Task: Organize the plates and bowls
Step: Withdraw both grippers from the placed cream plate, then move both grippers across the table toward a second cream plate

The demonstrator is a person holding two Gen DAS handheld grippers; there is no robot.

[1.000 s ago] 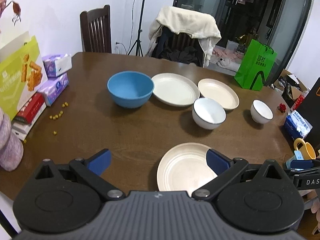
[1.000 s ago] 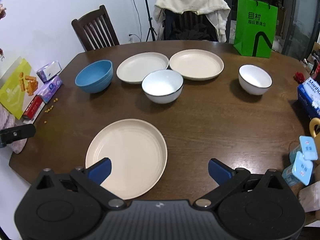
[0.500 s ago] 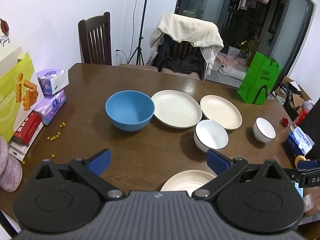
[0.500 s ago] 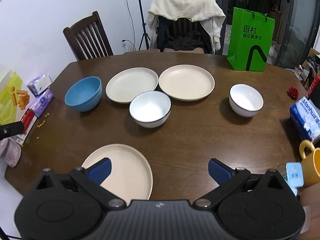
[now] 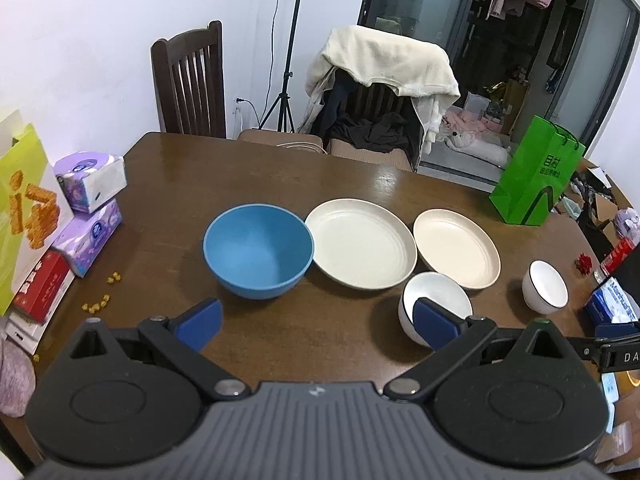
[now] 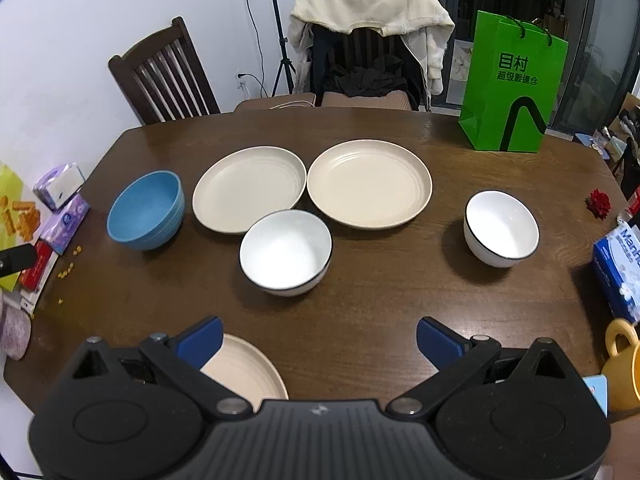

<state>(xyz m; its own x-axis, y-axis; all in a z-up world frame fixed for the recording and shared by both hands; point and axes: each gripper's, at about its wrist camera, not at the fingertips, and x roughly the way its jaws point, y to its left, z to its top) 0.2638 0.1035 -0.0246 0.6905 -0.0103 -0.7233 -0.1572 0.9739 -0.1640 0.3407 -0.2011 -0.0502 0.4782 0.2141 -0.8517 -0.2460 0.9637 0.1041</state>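
Since drawn back — near plate [image 6: 248, 376] half-hidden.

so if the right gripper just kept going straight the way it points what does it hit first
Probably the nearer white bowl: it sits ahead of the open right gripper, slightly left of centre. Depth is unclear, so it might pass above it.

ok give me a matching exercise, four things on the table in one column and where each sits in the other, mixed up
Things:
1. blue bowl
2. green bag
3. yellow mug
4. near plate

Places:
a. far right part of the table
b. near edge, partly behind the right gripper
c. left of the two far plates
d. near right edge

Pairs: 1-c, 2-a, 3-d, 4-b
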